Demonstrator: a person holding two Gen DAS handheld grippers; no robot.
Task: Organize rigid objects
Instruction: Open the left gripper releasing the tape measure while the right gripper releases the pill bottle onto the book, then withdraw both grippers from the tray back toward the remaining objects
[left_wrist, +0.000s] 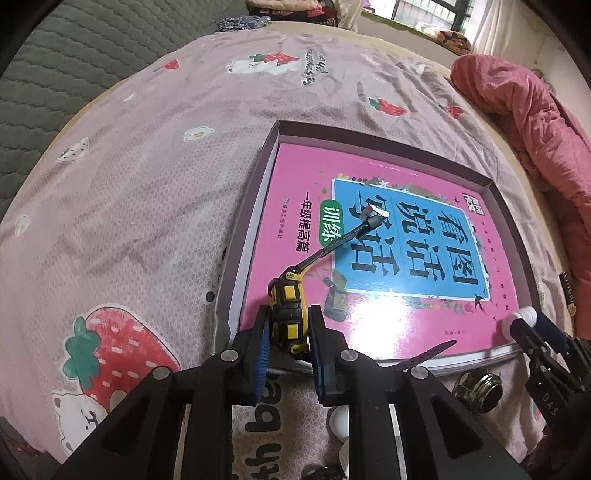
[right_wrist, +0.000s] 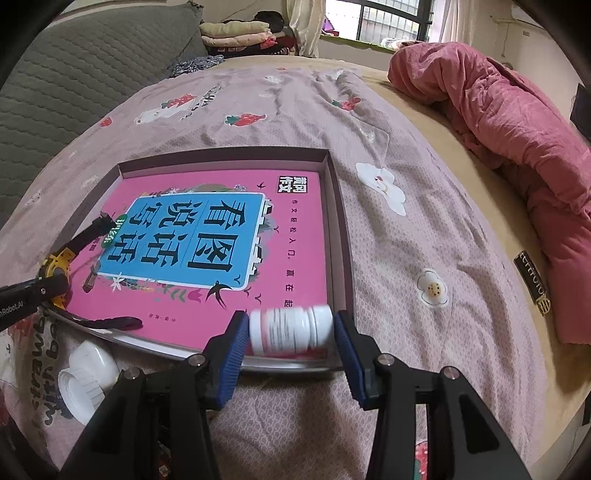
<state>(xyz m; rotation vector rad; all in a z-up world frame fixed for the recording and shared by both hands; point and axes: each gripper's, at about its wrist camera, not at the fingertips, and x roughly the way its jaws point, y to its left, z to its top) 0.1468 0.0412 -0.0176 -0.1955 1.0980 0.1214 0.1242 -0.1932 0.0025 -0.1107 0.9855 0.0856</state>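
A yellow and black tape measure (left_wrist: 288, 306) stands on the near left corner of a pink book (left_wrist: 402, 317) that lies in a shallow grey box (left_wrist: 369, 137). My left gripper (left_wrist: 290, 334) is shut on its sides. Its black strap with a metal tip (left_wrist: 373, 218) stretches out over the cover. In the right wrist view, a white pill bottle (right_wrist: 288, 325) lies sideways over the box's near right corner (right_wrist: 334, 295), with my right gripper (right_wrist: 290, 336) shut on its two ends. The tape measure (right_wrist: 57, 264) shows at the left edge there.
The box sits on a pink strawberry-print quilt (right_wrist: 406, 258). A second white bottle (right_wrist: 88, 376) and a metal bolt (left_wrist: 480, 391) lie on the quilt in front of the box. A dark strap (right_wrist: 110, 323) rests on the book's near edge. A red duvet (right_wrist: 517, 147) is heaped at the right.
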